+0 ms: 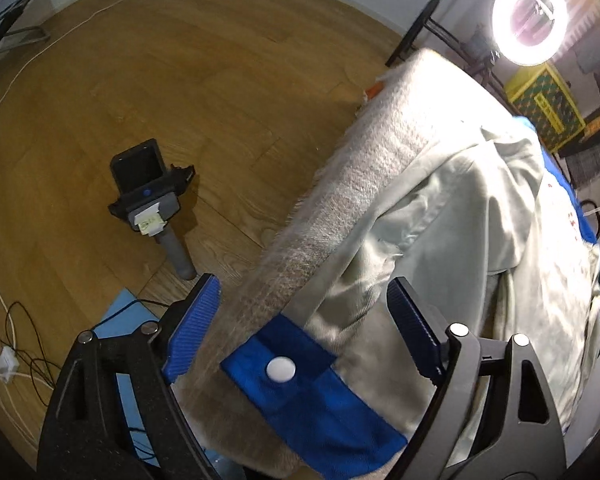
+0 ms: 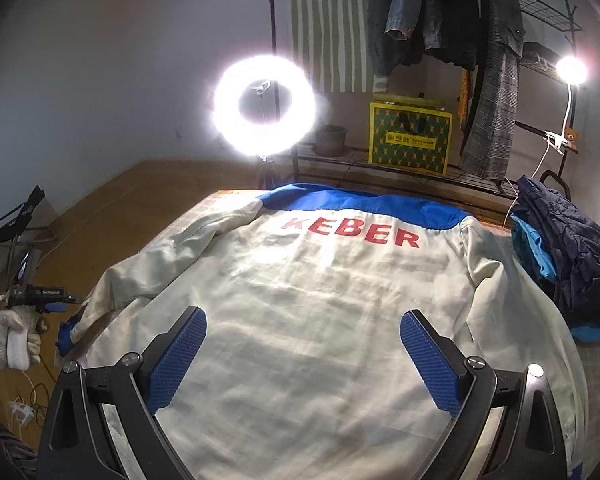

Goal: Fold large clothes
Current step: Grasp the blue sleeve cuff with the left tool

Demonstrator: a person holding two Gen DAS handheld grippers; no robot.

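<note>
A large pale grey jacket (image 2: pixel 320 300) with a blue yoke and red letters lies back-up on a blanket-covered table (image 2: pixel 216 200). My right gripper (image 2: pixel 304 352) hovers open over the jacket's lower back, nothing between its blue pads. In the left wrist view, my left gripper (image 1: pixel 304 320) stands open over the table's left edge, straddling the sleeve's blue cuff (image 1: pixel 300 376) with its white snap; the pads are clear of the cloth. The rest of the sleeve (image 1: pixel 440 216) runs away across the beige blanket (image 1: pixel 364 168). A gloved hand (image 2: pixel 14 338) holds the left gripper at the far left of the right wrist view.
A dark puffer jacket (image 2: pixel 568 248) lies piled over blue clothes at the table's right edge. A ring light (image 2: pixel 264 104) stands beyond the far end, with a rack, a yellow-green box (image 2: pixel 410 136) and hanging clothes behind. On the wooden floor left of the table lie a black device (image 1: pixel 148 188) and cables.
</note>
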